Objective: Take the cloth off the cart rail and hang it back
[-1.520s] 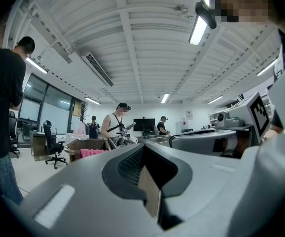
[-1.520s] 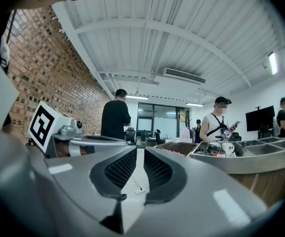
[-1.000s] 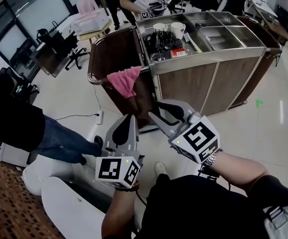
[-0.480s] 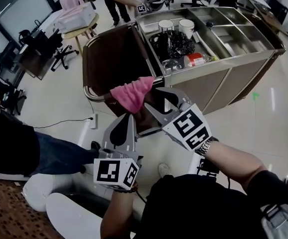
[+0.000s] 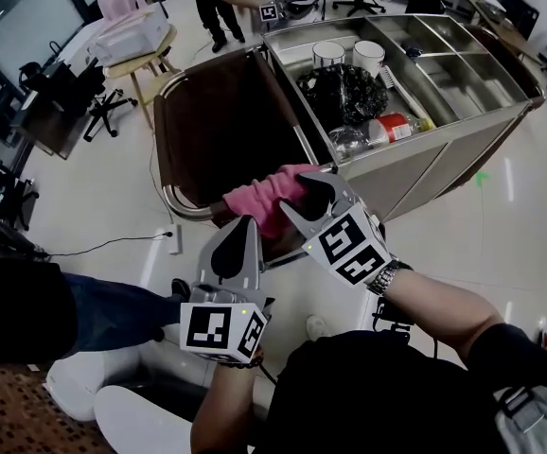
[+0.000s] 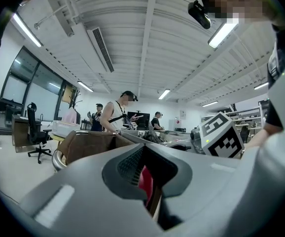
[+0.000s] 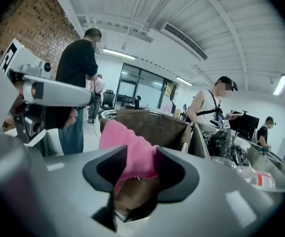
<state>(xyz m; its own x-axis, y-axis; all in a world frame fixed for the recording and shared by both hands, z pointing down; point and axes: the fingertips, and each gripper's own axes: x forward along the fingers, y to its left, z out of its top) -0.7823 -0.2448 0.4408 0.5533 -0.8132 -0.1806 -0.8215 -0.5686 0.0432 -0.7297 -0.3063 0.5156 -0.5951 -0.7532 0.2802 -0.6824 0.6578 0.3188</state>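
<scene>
A pink cloth (image 5: pixel 259 197) hangs bunched over the chrome rail (image 5: pixel 181 201) at the brown end of the service cart (image 5: pixel 444 135). My right gripper (image 5: pixel 304 197) reaches up to it. Its jaws are opening, with the cloth's top fold lying loosely between them. In the right gripper view the cloth (image 7: pixel 127 147) fills the gap between the dark pads (image 7: pixel 108 169) of the right gripper (image 7: pixel 135 164). My left gripper (image 5: pixel 244 227) sits lower and nearer me, just below the cloth. It is shut and holds nothing. Through its tips the left gripper (image 6: pixel 147 179) view shows a sliver of pink cloth (image 6: pixel 144 184).
The cart's steel top holds two white cups (image 5: pixel 328 53), a black bag (image 5: pixel 344 93) and a red-labelled bottle (image 5: pixel 392 129). A person's jeans leg (image 5: pixel 103 301) is at my left. A power strip (image 5: pixel 171 237) and its cable lie on the floor. People and chairs stand beyond the cart.
The cart and cloth have come nearer. My right gripper has moved up to the cloth and opened its jaws round it. The left gripper has stayed low.
</scene>
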